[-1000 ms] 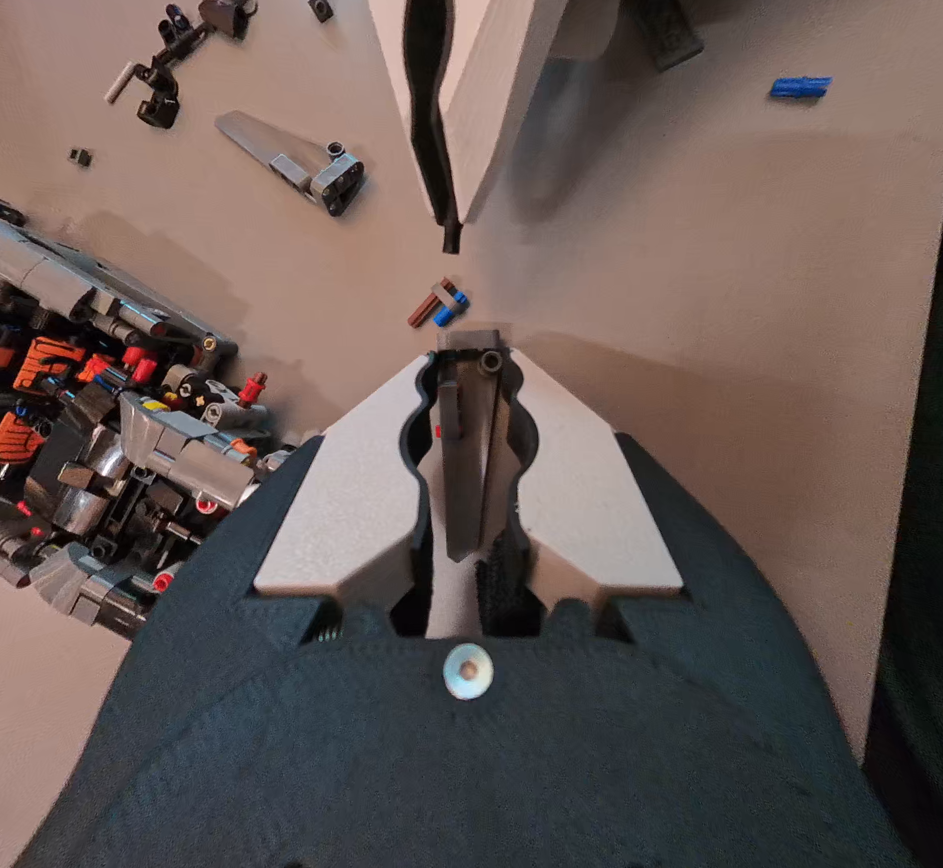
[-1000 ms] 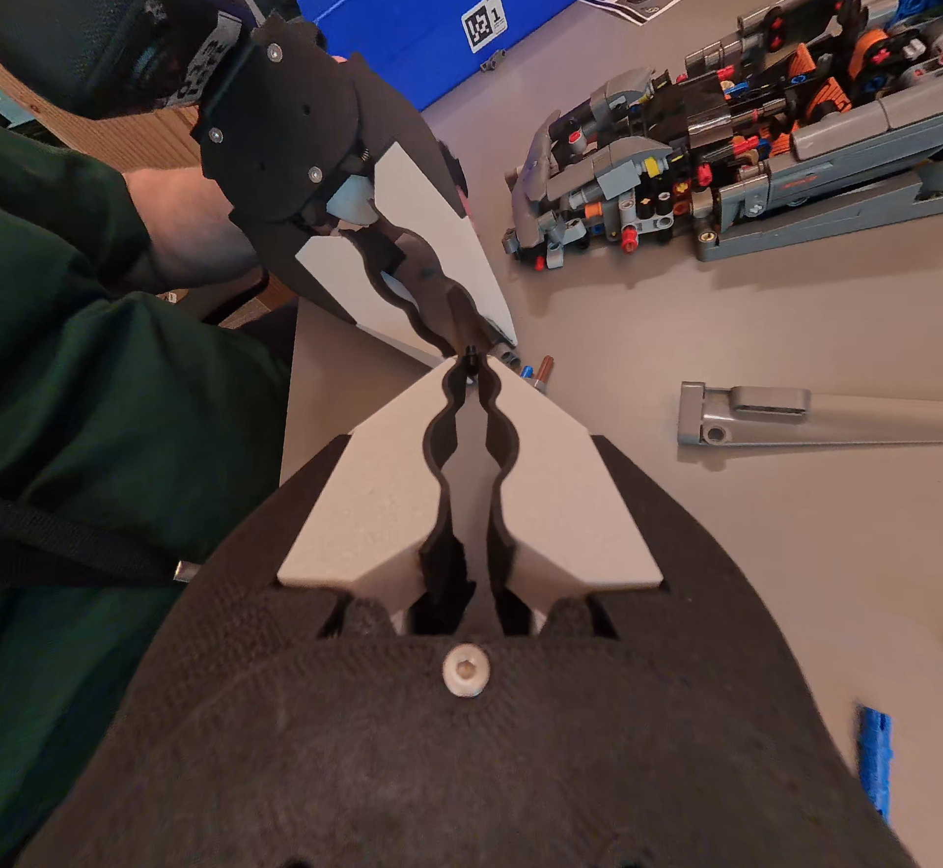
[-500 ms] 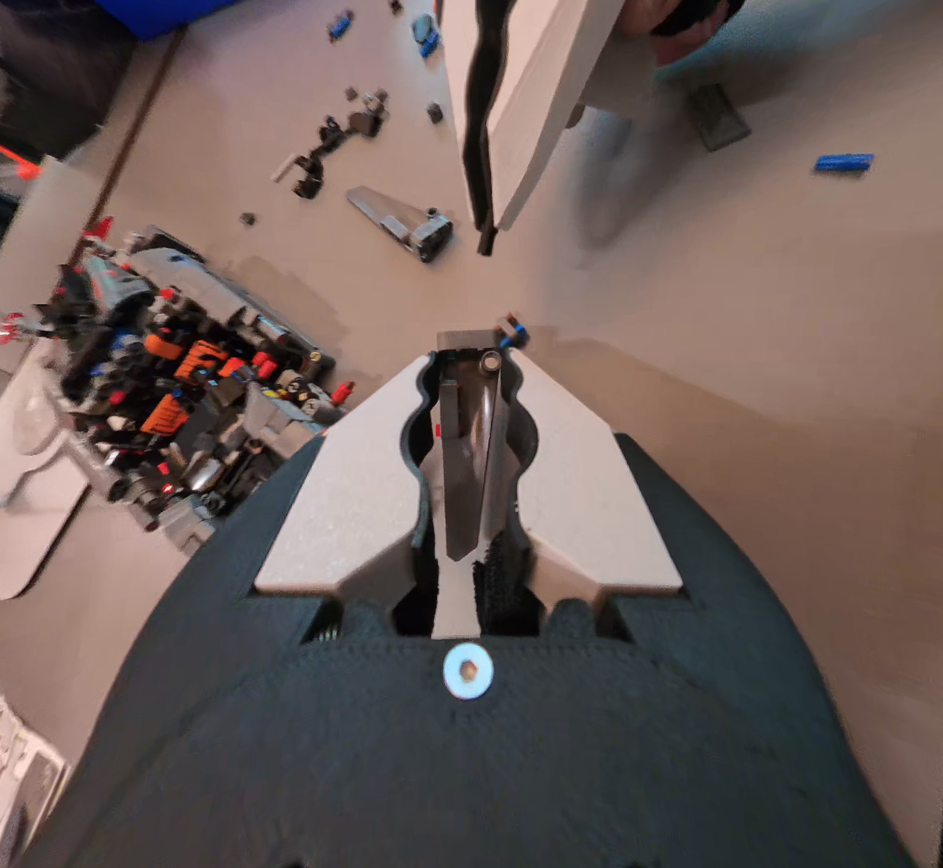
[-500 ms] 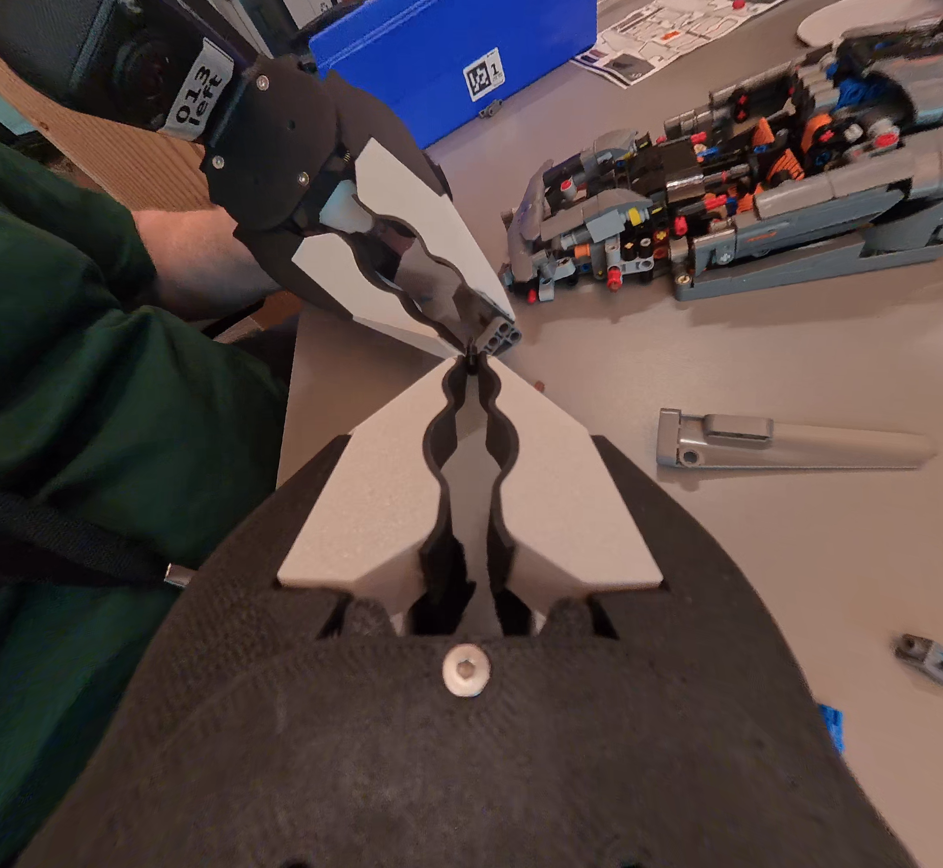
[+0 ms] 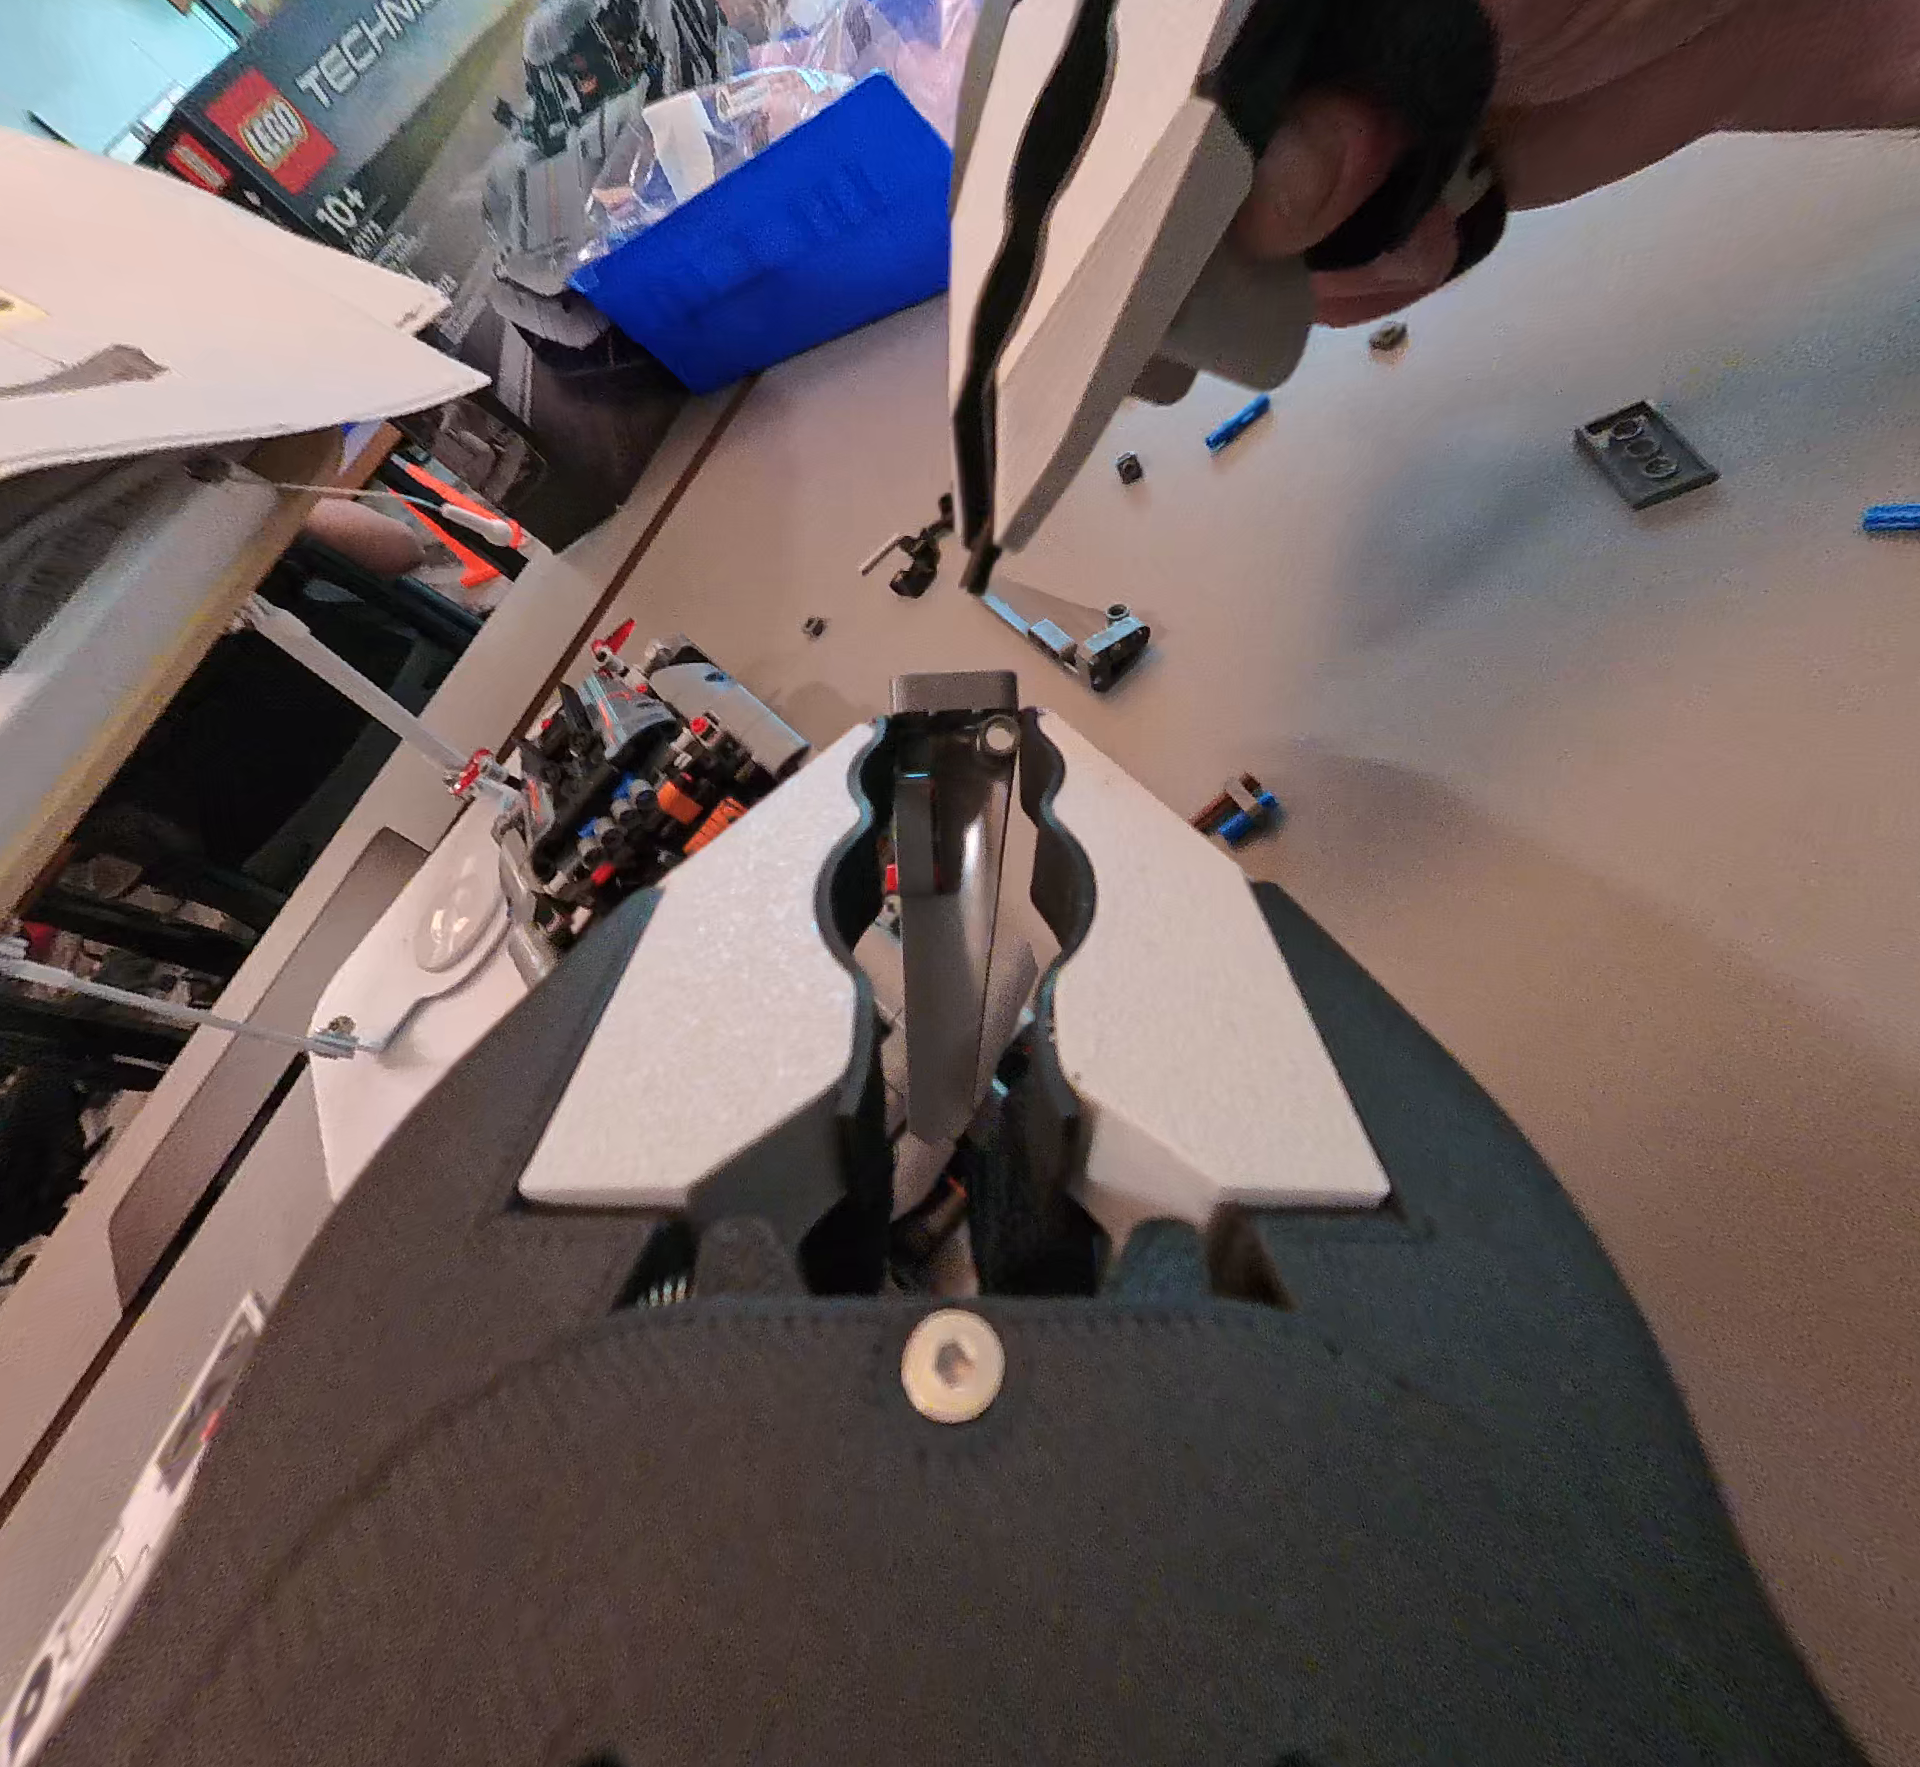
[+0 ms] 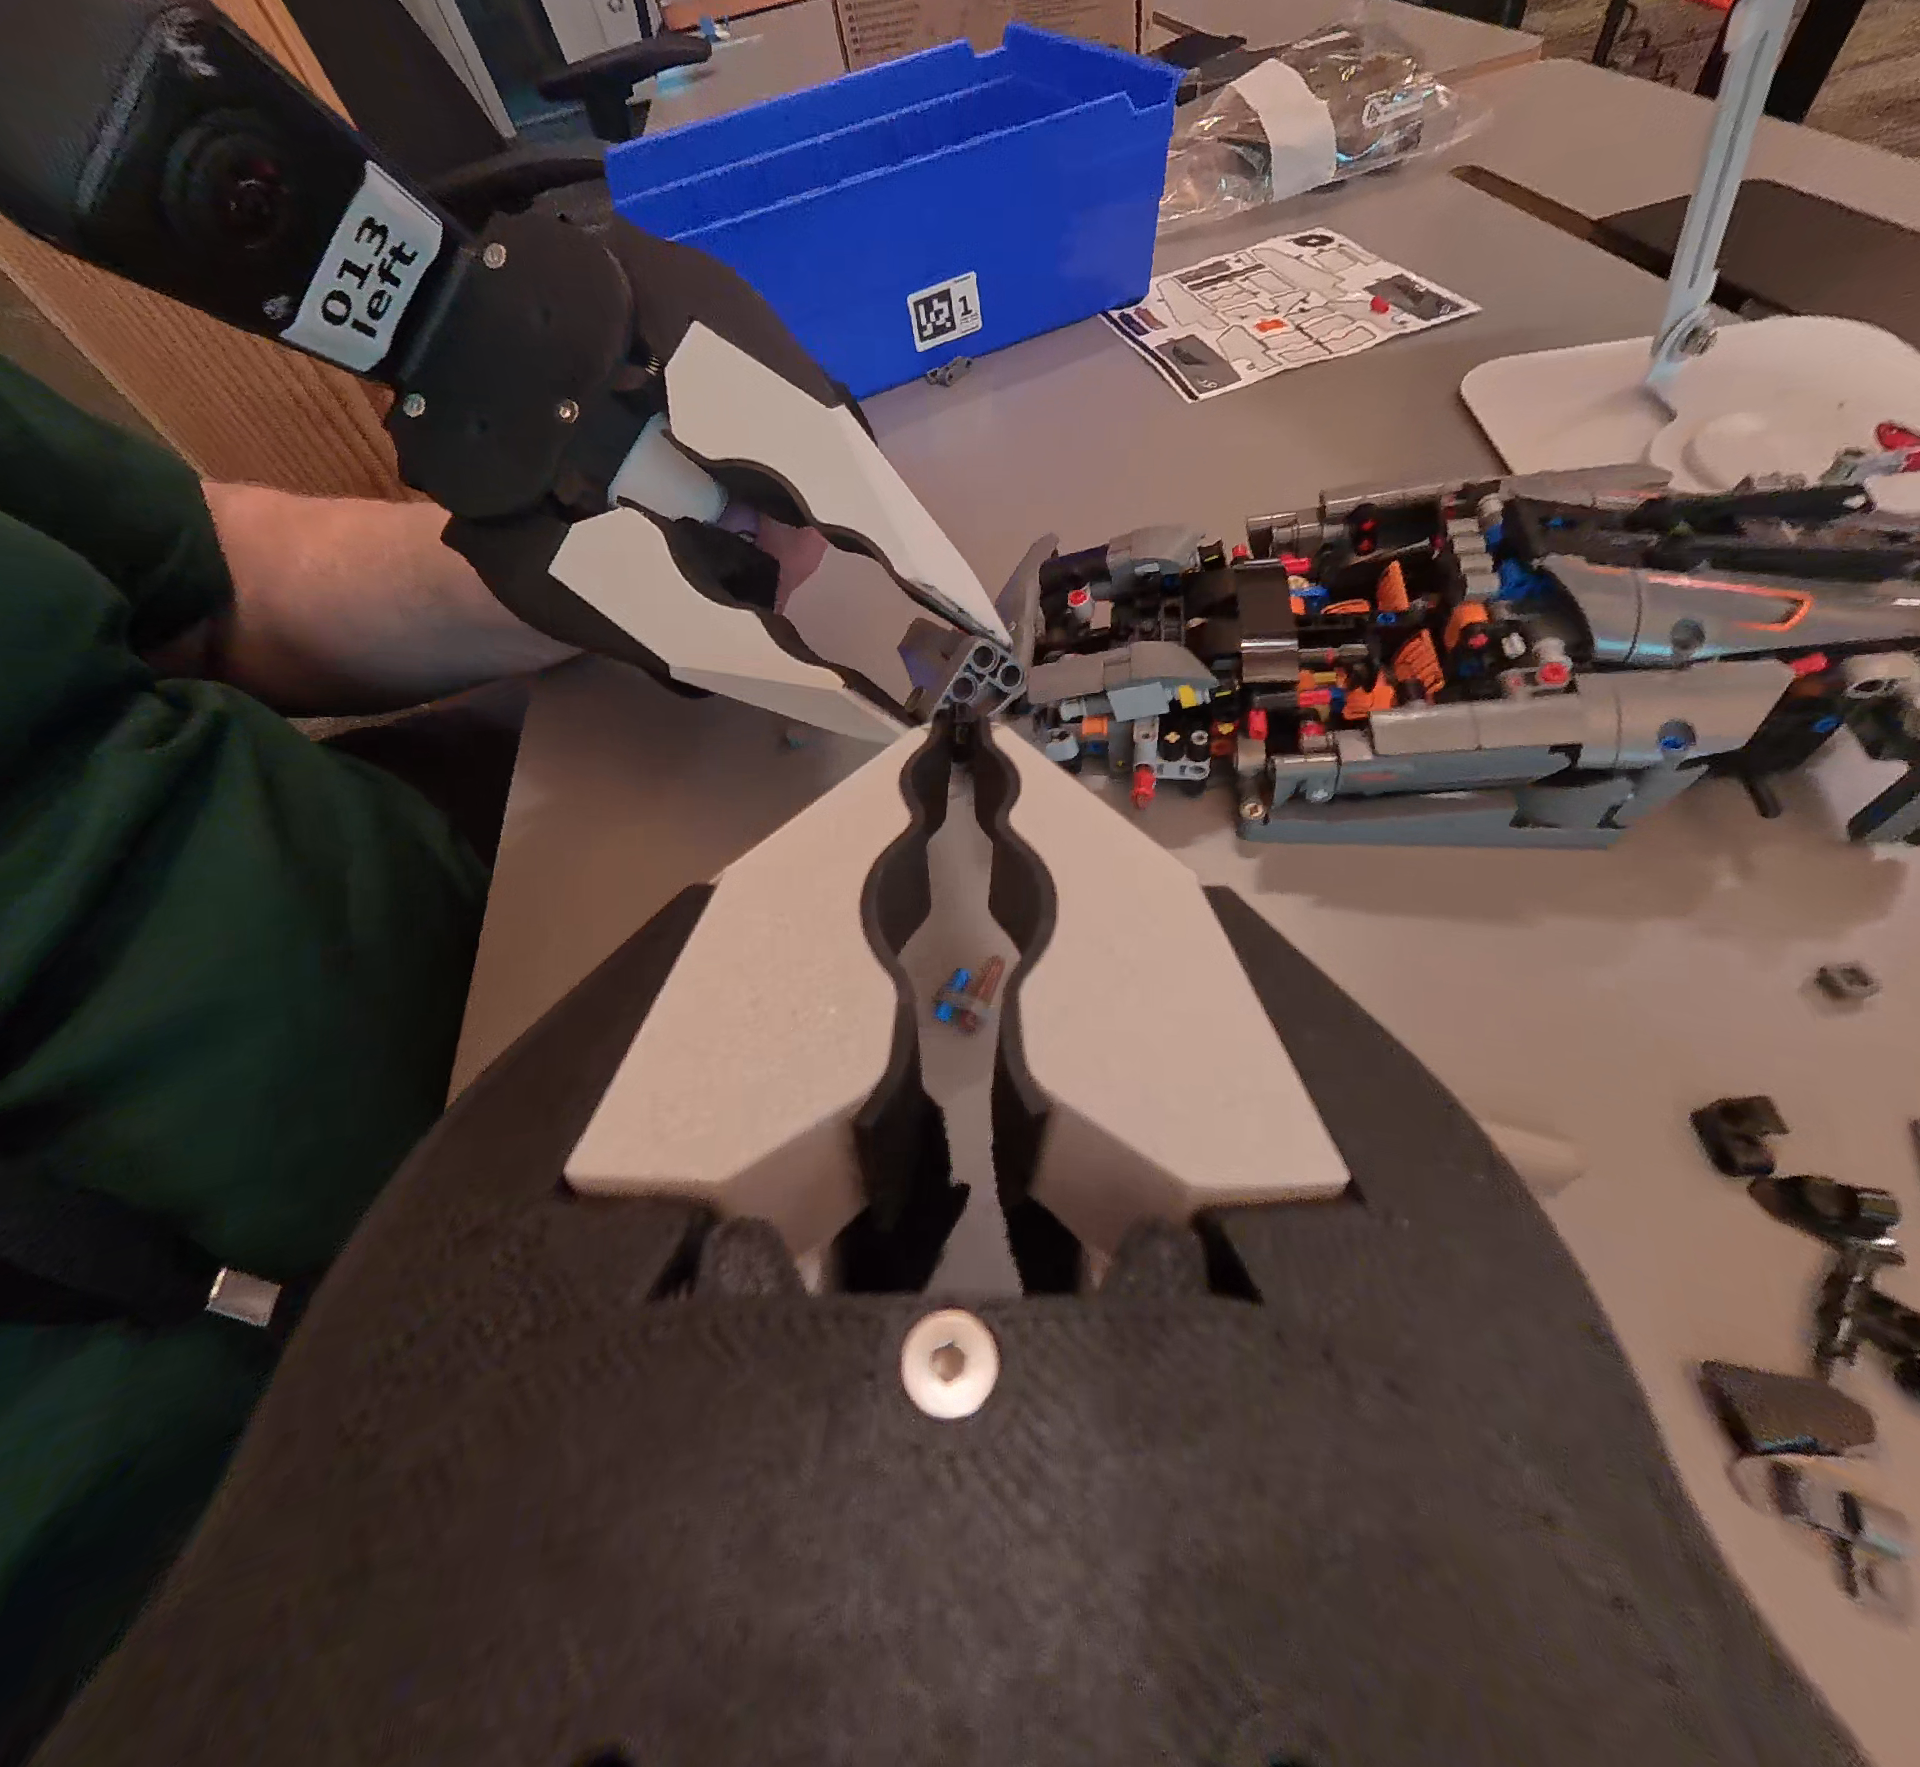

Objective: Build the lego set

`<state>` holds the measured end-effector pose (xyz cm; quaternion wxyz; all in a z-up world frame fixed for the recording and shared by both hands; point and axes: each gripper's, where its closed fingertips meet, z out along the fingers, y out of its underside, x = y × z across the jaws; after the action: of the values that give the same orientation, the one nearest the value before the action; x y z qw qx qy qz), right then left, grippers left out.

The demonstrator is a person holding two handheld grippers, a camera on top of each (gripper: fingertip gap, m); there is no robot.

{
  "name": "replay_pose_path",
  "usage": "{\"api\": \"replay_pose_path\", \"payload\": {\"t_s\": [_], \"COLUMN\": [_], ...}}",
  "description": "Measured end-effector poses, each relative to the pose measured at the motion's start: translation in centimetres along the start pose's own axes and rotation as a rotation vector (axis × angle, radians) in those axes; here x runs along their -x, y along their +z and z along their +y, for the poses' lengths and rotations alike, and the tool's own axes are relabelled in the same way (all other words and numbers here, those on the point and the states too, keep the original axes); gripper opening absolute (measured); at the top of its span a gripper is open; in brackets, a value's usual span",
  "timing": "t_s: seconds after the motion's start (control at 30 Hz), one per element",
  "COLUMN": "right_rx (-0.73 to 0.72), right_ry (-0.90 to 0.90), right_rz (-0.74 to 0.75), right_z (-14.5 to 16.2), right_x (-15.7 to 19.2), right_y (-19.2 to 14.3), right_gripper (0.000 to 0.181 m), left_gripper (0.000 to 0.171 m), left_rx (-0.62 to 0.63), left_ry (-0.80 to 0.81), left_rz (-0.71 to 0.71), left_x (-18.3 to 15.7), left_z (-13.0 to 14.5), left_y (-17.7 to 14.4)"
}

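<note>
My left gripper (image 5: 956, 730) is shut on a long grey Lego panel (image 5: 948, 896), whose holed end sticks out past the tips. In the right wrist view the left gripper (image 6: 966, 668) comes in from the upper left with that three-hole end (image 6: 979, 678) facing me. My right gripper (image 6: 961, 738) is shut on a small black pin (image 6: 964, 735), right under the panel's holed end. It also shows in the left wrist view (image 5: 977, 564), high and apart. The big grey, black and orange model (image 6: 1455, 678) lies on the table behind; it also shows in the left wrist view (image 5: 623, 803).
A second grey panel (image 5: 1070, 626) and small blue and brown pins (image 6: 966, 990) lie on the table. A blue bin (image 6: 914, 190), an instruction sheet (image 6: 1288, 315) and a white lamp base (image 6: 1558, 398) stand at the back. Loose dark parts (image 6: 1818, 1250) lie at the right. The tips of both grippers are at nearly the same place.
Both grippers have risen from the table and tilted up, so the room behind shows. The left still holds the grey panel. The blue and brown pins now lie below the right gripper.
</note>
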<state>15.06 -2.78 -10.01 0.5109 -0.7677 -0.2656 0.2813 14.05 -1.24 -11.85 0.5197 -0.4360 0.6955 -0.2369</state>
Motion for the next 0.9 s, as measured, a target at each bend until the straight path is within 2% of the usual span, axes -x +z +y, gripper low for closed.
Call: {"api": "replay_pose_path", "payload": {"t_s": [0.33,0.47,0.67,0.9], "right_rx": [-0.058,-0.075,-0.051,0.049], "right_ry": [-0.028,-0.043,-0.108,-0.188], "right_rz": [0.017,0.001,-0.007,0.036], "right_z": [-1.5,-2.1,-2.7,-1.8], "right_x": [-0.7,-0.1,0.6,0.2], "right_y": [-0.1,-0.3,0.3,1.2], "right_gripper": [0.002,0.002,0.002,0.002], "left_gripper": [0.022,0.022,0.022,0.022], "left_rx": [-0.090,-0.105,-0.075,-0.018], "left_ry": [0.024,0.035,0.075,0.144], "left_rz": [-0.142,-0.146,-0.117,-0.097], "left_x": [2.2,2.3,1.5,0.9], "left_z": [-1.7,-2.1,-1.7,-1.0], "left_y": [-1.2,-1.4,-1.1,-0.6]}}
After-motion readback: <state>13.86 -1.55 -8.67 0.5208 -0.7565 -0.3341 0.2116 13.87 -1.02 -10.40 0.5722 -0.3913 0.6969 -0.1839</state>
